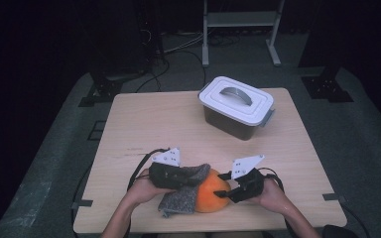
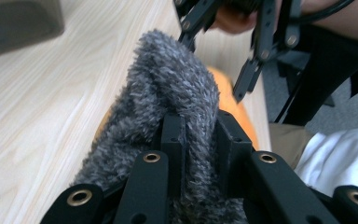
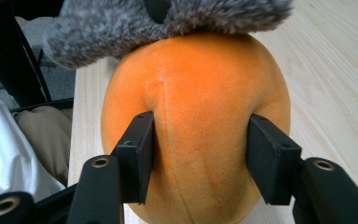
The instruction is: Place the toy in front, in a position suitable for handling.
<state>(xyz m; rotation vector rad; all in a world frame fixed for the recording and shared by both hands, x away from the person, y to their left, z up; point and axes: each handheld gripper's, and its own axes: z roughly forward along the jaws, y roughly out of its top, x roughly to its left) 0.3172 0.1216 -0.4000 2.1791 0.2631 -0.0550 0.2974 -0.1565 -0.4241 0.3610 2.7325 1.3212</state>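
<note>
An orange plush ball (image 1: pixel 212 196) lies near the table's front edge, with a grey fuzzy cloth (image 1: pixel 180 192) draped over its left side. My left gripper (image 1: pixel 192 178) is shut on the cloth; in the left gripper view a fold of the cloth (image 2: pixel 168 88) is pinched between its pads, and the ball (image 2: pixel 228 100) peeks out behind. My right gripper (image 1: pixel 223 186) comes from the right and is shut on the ball. In the right gripper view its pads (image 3: pixel 140 149) dent both sides of the ball (image 3: pixel 200 88), and the cloth (image 3: pixel 168 18) lies over the ball's far end.
A lidded storage box (image 1: pixel 235 104) with a white top and handle stands at the back right of the wooden table (image 1: pixel 149 124). The front edge runs just behind both hands. Dark floor, stands and cables surround the table.
</note>
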